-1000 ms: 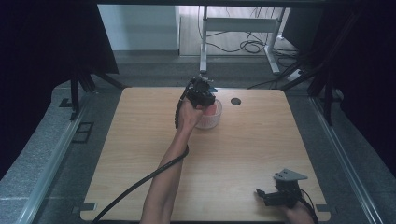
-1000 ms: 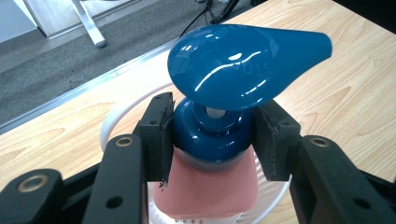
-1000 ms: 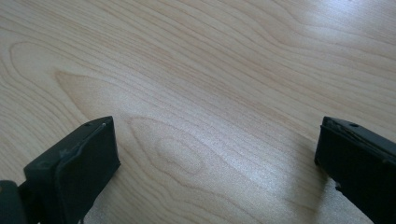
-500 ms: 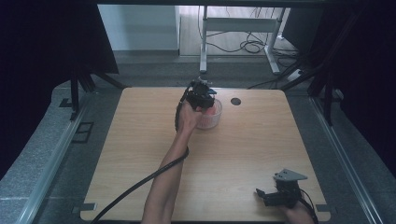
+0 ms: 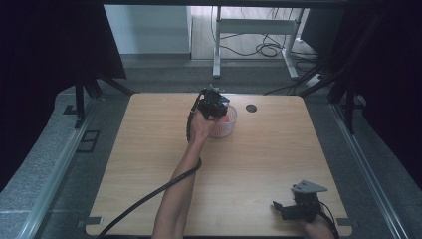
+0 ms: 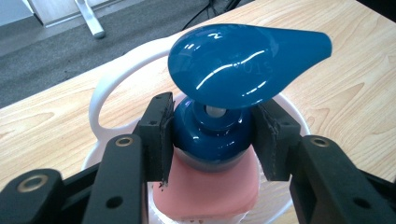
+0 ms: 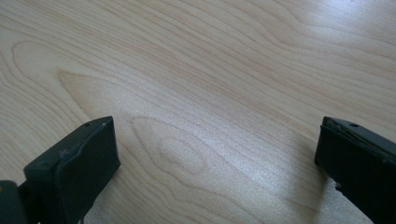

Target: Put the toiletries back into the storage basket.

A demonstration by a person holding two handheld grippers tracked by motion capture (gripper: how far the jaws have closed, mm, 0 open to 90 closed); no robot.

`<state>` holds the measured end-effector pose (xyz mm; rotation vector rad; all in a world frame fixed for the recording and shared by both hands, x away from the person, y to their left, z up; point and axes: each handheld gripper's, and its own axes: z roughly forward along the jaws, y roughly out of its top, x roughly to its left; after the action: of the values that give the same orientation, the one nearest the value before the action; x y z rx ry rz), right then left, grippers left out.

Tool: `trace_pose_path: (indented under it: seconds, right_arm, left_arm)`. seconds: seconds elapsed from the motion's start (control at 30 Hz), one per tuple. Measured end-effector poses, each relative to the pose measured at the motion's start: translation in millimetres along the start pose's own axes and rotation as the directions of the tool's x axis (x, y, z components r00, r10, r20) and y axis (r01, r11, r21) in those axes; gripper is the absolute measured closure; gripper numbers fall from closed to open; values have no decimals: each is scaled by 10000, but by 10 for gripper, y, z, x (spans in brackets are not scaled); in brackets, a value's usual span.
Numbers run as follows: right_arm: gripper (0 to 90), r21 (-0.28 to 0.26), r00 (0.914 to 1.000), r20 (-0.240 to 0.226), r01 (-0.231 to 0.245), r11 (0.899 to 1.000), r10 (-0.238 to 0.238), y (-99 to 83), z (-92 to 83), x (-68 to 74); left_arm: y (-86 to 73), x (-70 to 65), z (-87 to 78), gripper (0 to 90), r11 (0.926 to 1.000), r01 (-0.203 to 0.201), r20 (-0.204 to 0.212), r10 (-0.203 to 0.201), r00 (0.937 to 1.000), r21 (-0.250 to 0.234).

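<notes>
- Pink plastic pump bottle with a glossy blue dispenser head (image 6: 219, 126) standing inside a white plastic bowl with a loop handle (image 6: 105, 88), far side of the table.
- Left gripper (image 6: 210, 133) clamped on the blue collar just under the spout; one pad (image 6: 161, 135) pressed to each side, spout jutting out above them.
- Probably light and stiff in the collar, softer in the pink body below; glossy blue plastic likely slick, so the ribbed collar between the pads looks the surest hold.
- Pump head may turn or sink under load; best lifted straight up, clear of the bowl rim.
- Right gripper (image 7: 215, 154) spread wide, nothing between its jaws, low over bare wood at the near right corner (image 5: 298, 206).
- Pale wood-grain tabletop (image 5: 278, 159), smooth, a small round dark hole (image 5: 251, 108) just beyond the bowl.
- Grey floor, dark curtains either side, a white metal stand with cables (image 5: 254, 30) behind.
</notes>
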<state>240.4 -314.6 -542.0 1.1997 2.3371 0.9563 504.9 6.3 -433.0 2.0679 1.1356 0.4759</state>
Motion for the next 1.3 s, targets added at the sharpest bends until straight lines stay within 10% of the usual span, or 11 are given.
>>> trace_pose_path:
  seconds: [0.5, 1.3]
  right_arm:
    - [0, -4, 10000, 1, 5, 10000, -5, 0, 0, 6]
    - [0, -7, 10000, -8, 17, 10000, -17, 0, 2, 12]
  left_arm:
    - [6, -7, 2, 490, 9998, 117, 77, -118, 9999, 141]
    - [28, -63, -156, 125, 9997, -51, 1, 51, 10000, -234]
